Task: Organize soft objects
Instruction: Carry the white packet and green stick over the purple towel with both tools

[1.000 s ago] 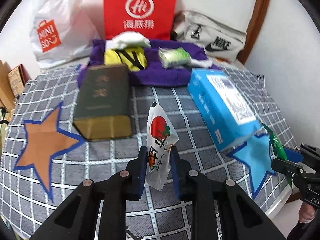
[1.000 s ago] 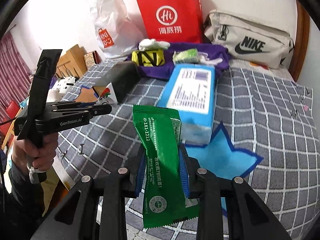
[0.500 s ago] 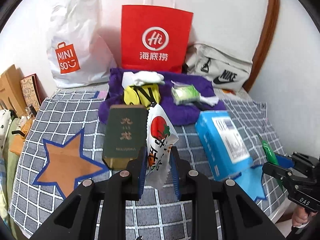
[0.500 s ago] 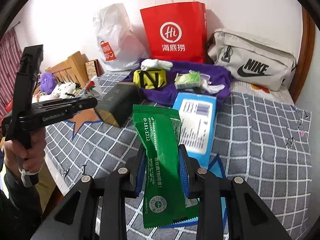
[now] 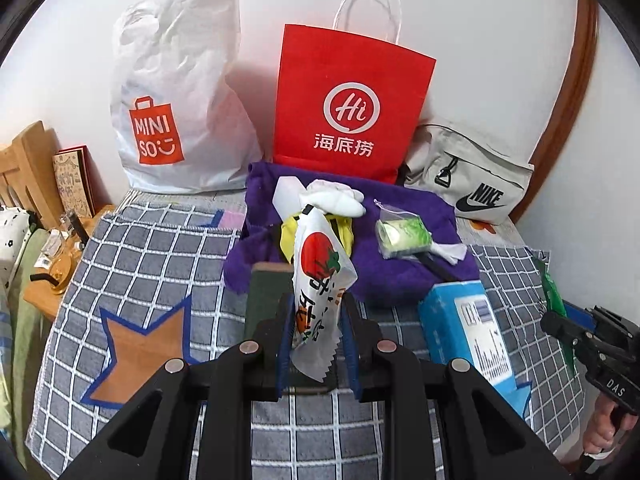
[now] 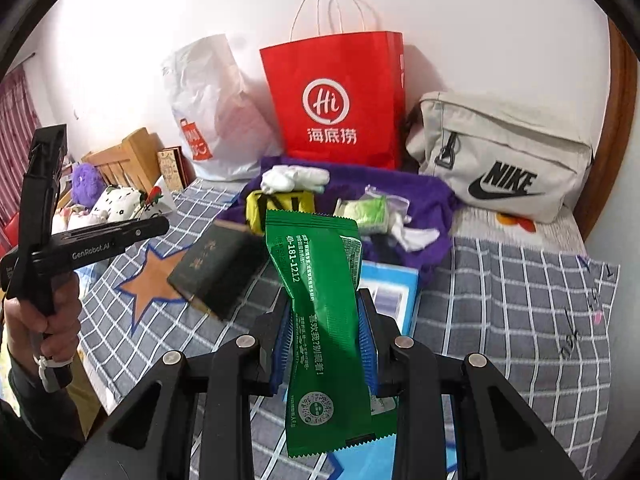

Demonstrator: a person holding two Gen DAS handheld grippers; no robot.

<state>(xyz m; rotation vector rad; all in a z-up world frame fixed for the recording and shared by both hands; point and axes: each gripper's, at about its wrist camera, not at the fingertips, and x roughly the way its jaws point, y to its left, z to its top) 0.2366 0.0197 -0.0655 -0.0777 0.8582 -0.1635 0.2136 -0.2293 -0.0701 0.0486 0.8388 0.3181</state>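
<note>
My left gripper (image 5: 316,328) is shut on a white snack packet with a red tomato print (image 5: 318,272), held upright above the checked cloth. My right gripper (image 6: 324,336) is shut on a green snack packet (image 6: 320,312), held up over the blue box (image 6: 390,288). A purple towel (image 5: 404,264) lies at the back with a white cloth bundle (image 5: 336,200), a yellow pouch (image 5: 288,236) and a green wipes pack (image 5: 402,238) on it. The right gripper also shows at the right edge of the left wrist view (image 5: 560,320).
A dark green box (image 6: 218,268) and a blue box (image 5: 466,328) lie on the grey checked cloth (image 5: 160,264). A red paper bag (image 5: 348,112), a white Miniso bag (image 5: 176,112) and a grey Nike bag (image 5: 472,176) stand against the wall. An orange star (image 5: 140,344) marks the left.
Both grippers have risen and pulled back from the table with their packets still held. The view now takes in the bags and wall behind.
</note>
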